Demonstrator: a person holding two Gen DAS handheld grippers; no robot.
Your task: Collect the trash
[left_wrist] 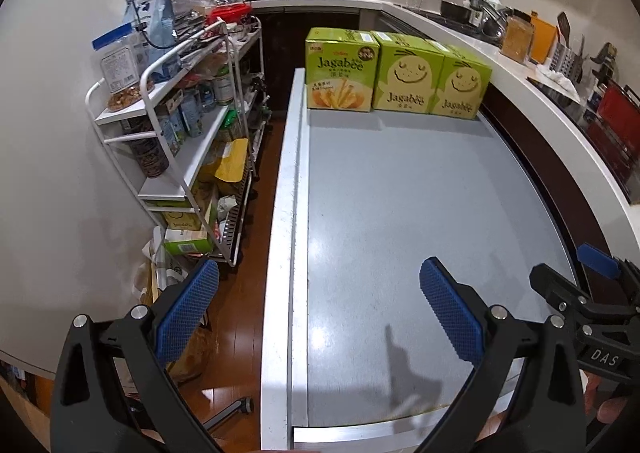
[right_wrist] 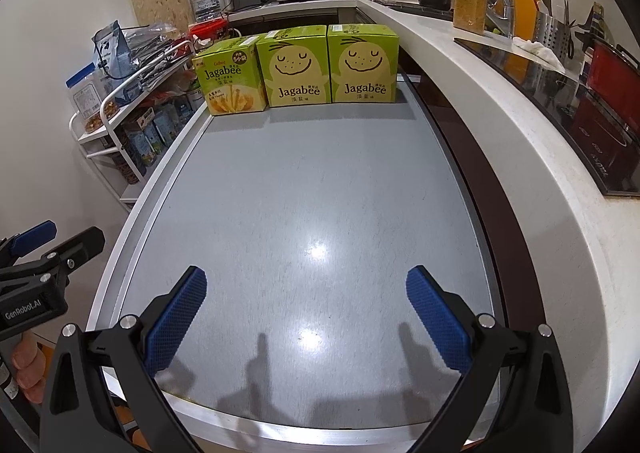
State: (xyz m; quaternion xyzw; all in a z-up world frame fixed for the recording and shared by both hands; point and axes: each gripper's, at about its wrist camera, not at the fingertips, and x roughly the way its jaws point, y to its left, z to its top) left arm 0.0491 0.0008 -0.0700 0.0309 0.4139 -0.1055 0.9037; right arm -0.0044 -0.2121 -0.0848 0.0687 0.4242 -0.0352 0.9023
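1. While both tools hang low over the near end of the grey table [right_wrist: 320, 181], the left gripper [left_wrist: 320, 309] has its blue pads spread wide and holds nothing.
2. The right gripper [right_wrist: 306, 313] is likewise spread, pinching nothing.
3. Three green Jagabee boxes [right_wrist: 294, 71] stand upright in a row along the table's far edge, touching side by side, well apart from both grippers.
4. A white wire rack [left_wrist: 180, 125] crowded with packages stands left of the table; a white counter [right_wrist: 500, 125] curves along its right.
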